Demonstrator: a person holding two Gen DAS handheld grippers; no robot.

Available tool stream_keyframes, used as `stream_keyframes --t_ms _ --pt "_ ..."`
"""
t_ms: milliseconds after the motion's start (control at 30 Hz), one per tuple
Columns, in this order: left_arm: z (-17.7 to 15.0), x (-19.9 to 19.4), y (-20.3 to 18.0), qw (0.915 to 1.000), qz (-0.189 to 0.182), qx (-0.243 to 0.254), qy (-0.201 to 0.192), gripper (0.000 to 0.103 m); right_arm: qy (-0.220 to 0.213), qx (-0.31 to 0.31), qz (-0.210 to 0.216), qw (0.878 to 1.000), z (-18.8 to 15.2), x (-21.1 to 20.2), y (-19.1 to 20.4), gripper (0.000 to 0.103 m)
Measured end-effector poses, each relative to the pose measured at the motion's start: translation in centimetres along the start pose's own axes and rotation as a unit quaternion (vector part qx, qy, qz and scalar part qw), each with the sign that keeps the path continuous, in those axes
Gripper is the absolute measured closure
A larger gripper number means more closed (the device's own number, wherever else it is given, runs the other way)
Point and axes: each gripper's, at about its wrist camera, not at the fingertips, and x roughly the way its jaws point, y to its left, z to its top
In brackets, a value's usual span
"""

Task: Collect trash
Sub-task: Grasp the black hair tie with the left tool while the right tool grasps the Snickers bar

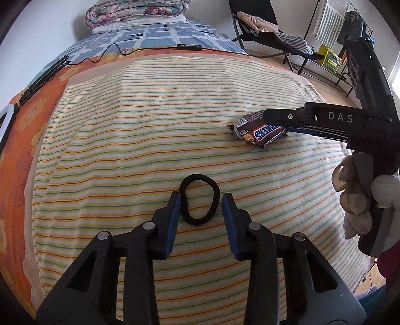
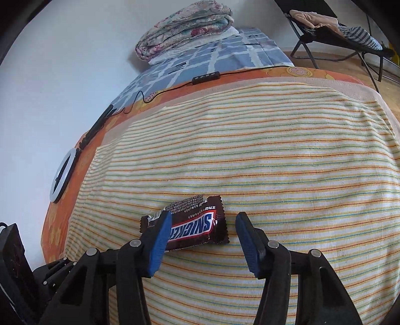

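The left tool (image 1: 201,200) stood open around a black hair tie (image 1: 200,200), while the right tool (image 2: 203,220) gaped around a Snickers wrapper (image 2: 197,225).

Your left wrist camera sits low over the striped towel (image 1: 175,120), close, facing up the bed toward the folded quilt (image 1: 136,11). Your right wrist camera looks the same way, close too. Both views share the towel, quilt and candy bar (image 1: 260,133) (image 2: 195,225).
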Motion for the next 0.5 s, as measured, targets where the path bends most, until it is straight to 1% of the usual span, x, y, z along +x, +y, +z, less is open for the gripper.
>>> stream_keyframes --t_ms 33,67,100,133,167,200,233,267,333,500 --pt "0.0 0.0 0.1 1.0 0.002 0.004 0.0 0.076 -0.001 -0.004 -0.005 1.0 0.0 0.1 0.2 0.049" --pt "0.0 0.1 0.1 1.0 0.003 0.006 -0.001 0.079 -0.001 -0.009 -0.008 1.0 0.0 0.2 0.4 0.059" --pt "0.0 0.1 0.2 1.0 0.004 0.006 -0.002 0.081 0.002 -0.014 -0.008 1.0 0.0 0.4 0.5 0.065" --pt "0.0 0.1 0.3 1.0 0.005 0.005 -0.003 0.085 0.006 -0.017 -0.008 1.0 -0.2 0.6 0.7 0.072" --pt "0.0 0.1 0.4 1.0 0.006 0.005 -0.004 0.089 0.005 -0.022 -0.015 1.0 -0.3 0.6 0.9 0.075" --pt "0.0 0.1 0.5 1.0 0.007 0.004 -0.004 0.089 0.003 -0.03 -0.024 0.999 -0.5 0.6 1.2 0.078" --pt "0.0 0.1 0.5 1.0 0.006 0.004 -0.005 0.091 0.003 -0.036 -0.03 0.999 -0.6 0.7 1.4 0.087" --pt "0.0 0.0 0.6 0.9999 0.007 0.003 -0.007 0.095 0.005 -0.038 -0.027 0.999 -0.6 0.7 1.5 0.092" --pt "0.0 -0.2 0.6 0.9999 0.008 0.001 -0.009 0.096 0.005 -0.034 -0.024 0.999 -0.7 0.5 1.6 0.096" --pt "0.0 -1.0 0.7 0.9997 0.01 -0.004 -0.021 0.097 -0.006 -0.032 -0.023 0.999 -1.1 -0.6 1.7 0.097"
